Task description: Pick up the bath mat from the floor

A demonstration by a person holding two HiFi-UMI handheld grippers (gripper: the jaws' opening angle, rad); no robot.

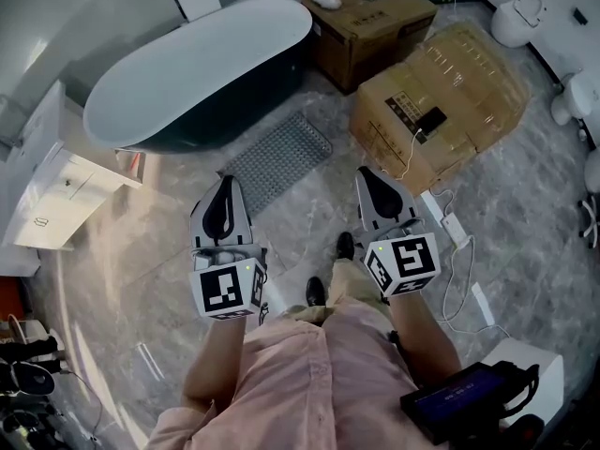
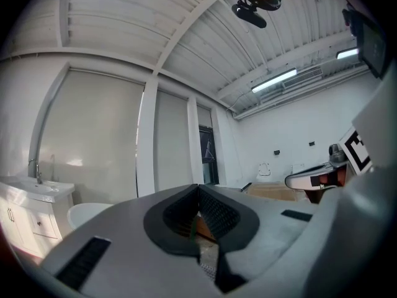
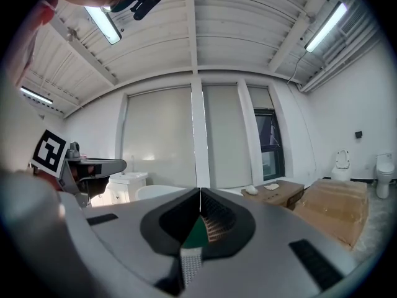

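Your left gripper (image 1: 225, 186) has its jaws pressed together with nothing between them, which the left gripper view (image 2: 198, 194) shows plainly. Your right gripper (image 1: 371, 176) is the same, its jaws fully closed and empty in the right gripper view (image 3: 200, 197).

The grey, nubbed, rectangular rubber bath mat (image 1: 277, 160) lies flat on the grey marbled floor (image 1: 141, 270). It is just beside the dark teal oval bathtub with the white inside (image 1: 187, 73), on the side nearer you, with neither gripper touching it. In the head view, your left gripper's tip shows just short of the mat's end farthest from the bathtub. Your right gripper is further from the bathtub, off to the mat's right.

2 brown cardboard boxes stand past the bathtub's right end, the smaller box (image 1: 370, 26) near it and the larger box (image 1: 441, 92) further off. A black phone (image 1: 431, 120) lies on the larger box. A white cabinet (image 1: 56, 195) stands to the bathtub's left.
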